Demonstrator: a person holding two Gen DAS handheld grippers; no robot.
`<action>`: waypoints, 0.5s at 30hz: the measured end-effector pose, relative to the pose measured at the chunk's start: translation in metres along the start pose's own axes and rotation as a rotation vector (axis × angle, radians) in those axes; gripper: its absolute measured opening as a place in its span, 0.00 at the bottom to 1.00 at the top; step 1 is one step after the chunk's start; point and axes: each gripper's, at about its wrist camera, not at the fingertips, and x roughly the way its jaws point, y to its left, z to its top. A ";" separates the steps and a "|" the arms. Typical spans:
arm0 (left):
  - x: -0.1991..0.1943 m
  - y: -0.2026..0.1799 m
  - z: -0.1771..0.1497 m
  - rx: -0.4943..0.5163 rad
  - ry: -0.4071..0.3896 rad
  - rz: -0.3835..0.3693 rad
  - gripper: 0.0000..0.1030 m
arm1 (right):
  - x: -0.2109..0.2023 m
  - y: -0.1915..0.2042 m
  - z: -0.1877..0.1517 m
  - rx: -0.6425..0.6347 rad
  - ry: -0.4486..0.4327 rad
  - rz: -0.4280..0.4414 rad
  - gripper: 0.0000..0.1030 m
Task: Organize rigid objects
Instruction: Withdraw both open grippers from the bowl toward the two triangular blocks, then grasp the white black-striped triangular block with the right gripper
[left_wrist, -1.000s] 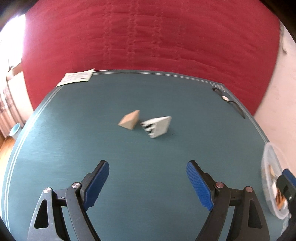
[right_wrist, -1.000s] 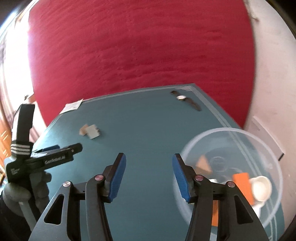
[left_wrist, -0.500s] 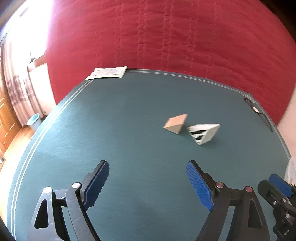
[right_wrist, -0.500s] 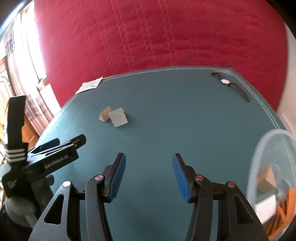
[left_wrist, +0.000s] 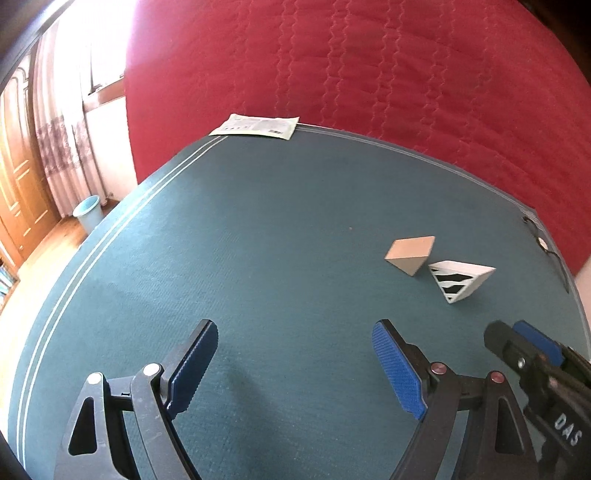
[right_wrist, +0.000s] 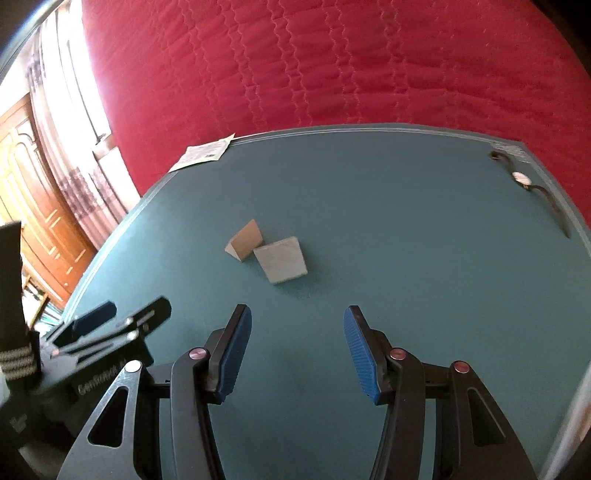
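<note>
Both hand-held grippers hover over the teal desk with nothing between their blue pads: the left hand-held gripper has its jaws spread wide, and the right hand-held gripper is also parted, somewhat less so. Ahead of them two wedge-shaped blocks lie on the desk just beside each other, corners almost meeting; whether they touch is hard to tell. A tan wooden wedge sits on the left, and a white wedge with a black-striped face sits on the right. From the right wrist view the white wedge shows a plain grey-white face. A paper leaflet lies at the far edge of the desk, and a wristwatch rests near the far right corner. Behind the desk hangs a red quilted cloth.
</note>
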 end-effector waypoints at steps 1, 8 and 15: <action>0.000 0.000 0.000 -0.003 0.000 0.002 0.86 | 0.005 0.000 0.003 0.003 0.002 0.006 0.52; 0.003 -0.001 0.000 -0.009 0.007 0.016 0.86 | 0.024 0.008 0.015 -0.019 0.000 0.010 0.52; 0.005 0.003 0.000 -0.023 0.011 0.022 0.86 | 0.040 0.015 0.025 -0.049 0.002 -0.003 0.52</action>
